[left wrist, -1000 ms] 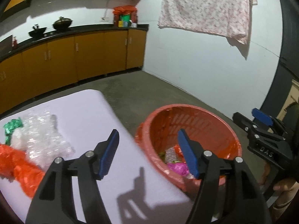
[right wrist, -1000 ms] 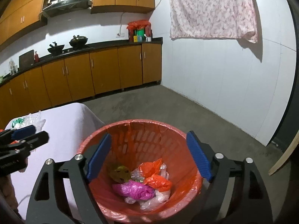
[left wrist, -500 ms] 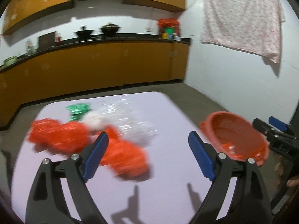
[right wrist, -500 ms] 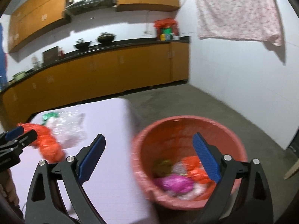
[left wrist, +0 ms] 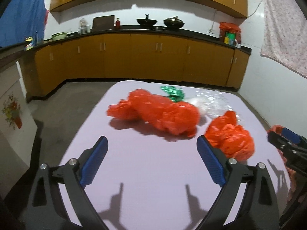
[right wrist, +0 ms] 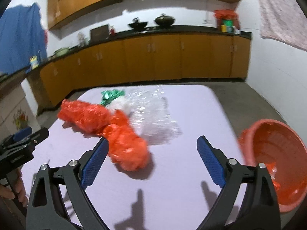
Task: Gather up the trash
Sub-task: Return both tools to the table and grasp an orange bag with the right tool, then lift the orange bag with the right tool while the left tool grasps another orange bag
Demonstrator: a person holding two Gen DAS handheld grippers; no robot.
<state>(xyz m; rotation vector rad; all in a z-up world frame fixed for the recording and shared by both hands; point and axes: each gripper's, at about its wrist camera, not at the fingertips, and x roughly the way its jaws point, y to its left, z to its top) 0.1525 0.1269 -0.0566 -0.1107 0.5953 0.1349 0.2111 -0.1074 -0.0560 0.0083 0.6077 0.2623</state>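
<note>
On the lilac table (left wrist: 144, 172) lie a long red plastic bag (left wrist: 163, 113), a smaller red bag (left wrist: 232, 140), a green wrapper (left wrist: 172, 92) and crumpled clear plastic (left wrist: 211, 103). My left gripper (left wrist: 152, 140) hovers short of the long bag, jaws opening, nothing between them. In the right wrist view the smaller red bag (right wrist: 126, 149) lies just ahead of the left blue pad of my right gripper (right wrist: 152, 140). Its jaws are closing slightly, with only bare table between them. The red basket (right wrist: 264, 143) stands off the table's right edge with trash inside.
Orange kitchen cabinets (left wrist: 134, 57) with a dark counter run along the back wall. A white cupboard (left wrist: 13, 118) stands left of the table. Bare concrete floor (right wrist: 249, 99) surrounds the table. A hand (right wrist: 19, 189) holds the left gripper (right wrist: 32, 134) at the left edge of the right wrist view.
Both views have swung left, away from the red basket and onto the table. The trash pile now lies right ahead of both grippers. The left jaws have spread wider.
</note>
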